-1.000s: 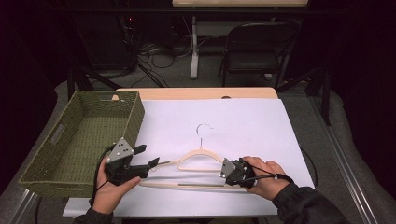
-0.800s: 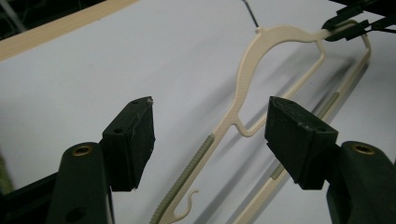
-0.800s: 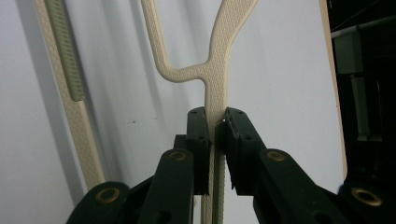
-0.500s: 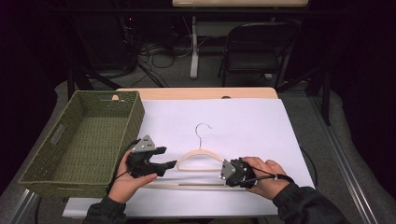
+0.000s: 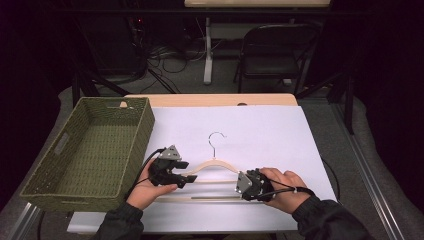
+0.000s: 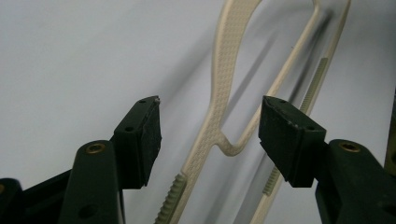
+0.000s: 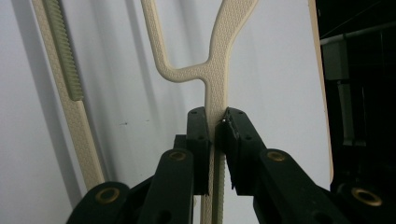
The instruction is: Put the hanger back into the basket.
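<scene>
White sheeting (image 5: 270, 135) covers most of the wooden table (image 5: 210, 99), and on it, toward the near edge, lies a cream plastic hanger (image 5: 212, 167) flat on its side, its metal hook (image 5: 216, 138) pointing away from the person and its lower bar running left to right between the two hands. At the hanger's right end the right gripper (image 5: 248, 185) has its fingers (image 7: 198, 140) pressed onto the textured shoulder arm, pinching it just below the fork where the arm splits, as the right gripper view shows; the ribbed bar passes beside them on the left. At the left end the left gripper (image 5: 172, 172) is held just over the hanger's other shoulder with its fingers (image 6: 142, 135) spread wide, the arm and its small notch lying in the gap between them without touching either pad in the left gripper view. Cables trail back from both grippers toward the dark sleeves at the bottom of the high view. Left of the hanger, just beside the left hand (image 5: 147, 190), stands an olive woven basket (image 5: 65, 142) with cut-out handles. Beyond the far edge of the table are a black folding chair (image 5: 270, 52), a white post (image 5: 207, 50) and tangled cords (image 5: 165, 52) on the grey floor, all in a dim room.
</scene>
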{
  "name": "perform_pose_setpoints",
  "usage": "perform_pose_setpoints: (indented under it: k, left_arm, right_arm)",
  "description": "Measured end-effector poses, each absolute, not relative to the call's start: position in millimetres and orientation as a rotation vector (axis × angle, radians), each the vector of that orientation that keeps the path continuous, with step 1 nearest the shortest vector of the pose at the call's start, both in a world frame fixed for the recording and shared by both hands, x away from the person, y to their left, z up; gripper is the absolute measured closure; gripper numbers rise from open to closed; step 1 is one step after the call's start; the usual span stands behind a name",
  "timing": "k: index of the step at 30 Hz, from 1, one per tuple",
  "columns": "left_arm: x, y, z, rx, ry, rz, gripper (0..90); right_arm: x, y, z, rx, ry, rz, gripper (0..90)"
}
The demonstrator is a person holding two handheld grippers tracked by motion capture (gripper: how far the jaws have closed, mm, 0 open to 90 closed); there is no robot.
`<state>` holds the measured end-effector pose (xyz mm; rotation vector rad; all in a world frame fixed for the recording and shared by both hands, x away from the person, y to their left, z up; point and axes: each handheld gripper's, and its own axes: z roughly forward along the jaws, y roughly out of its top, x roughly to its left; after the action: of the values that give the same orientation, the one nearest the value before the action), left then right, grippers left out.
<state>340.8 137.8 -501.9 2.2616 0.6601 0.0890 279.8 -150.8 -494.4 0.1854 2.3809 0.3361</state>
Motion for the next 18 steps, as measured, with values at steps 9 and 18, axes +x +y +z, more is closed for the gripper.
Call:
perform_pose_setpoints:
  k: [9, 18]
  left_arm:
    - [344.1, 131.0, -509.1, 2.289, 0.644, 0.022, 43.2]
    - [346.6, 131.7, -511.3, 2.313, 0.628, -0.036, 52.8]
  right_arm:
    - [279.7, -150.3, -494.1, 0.166, 2.373, 0.328, 80.8]
    - [278.5, -149.7, -495.0, 0.150, 2.364, 0.327, 80.8]
